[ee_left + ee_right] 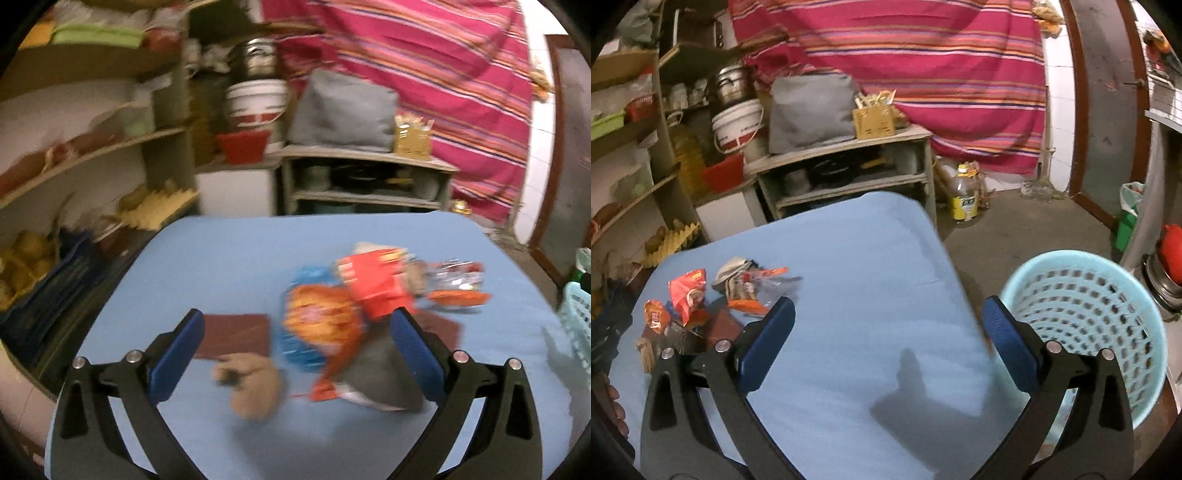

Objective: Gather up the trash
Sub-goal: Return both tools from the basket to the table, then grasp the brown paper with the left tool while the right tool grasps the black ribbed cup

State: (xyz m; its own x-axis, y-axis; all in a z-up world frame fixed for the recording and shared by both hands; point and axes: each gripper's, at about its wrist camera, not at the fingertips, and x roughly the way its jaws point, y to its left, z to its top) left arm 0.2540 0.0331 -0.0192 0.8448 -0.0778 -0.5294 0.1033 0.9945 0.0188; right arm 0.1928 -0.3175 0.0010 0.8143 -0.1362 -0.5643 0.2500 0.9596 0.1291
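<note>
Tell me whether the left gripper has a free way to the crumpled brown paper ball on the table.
Probably yes. The left gripper is wide open and empty, and the brown paper ball lies on the blue table just ahead of its fingers, nothing lying over it.

Striped cloth [923,55] hangs behind a grey bag [812,110], perhaps a cushion.

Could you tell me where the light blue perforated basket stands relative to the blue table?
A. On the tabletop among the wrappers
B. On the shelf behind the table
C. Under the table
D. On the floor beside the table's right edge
D: the right wrist view shows the basket standing on the floor just off the blue table's right edge, with nothing visible inside it.
</note>
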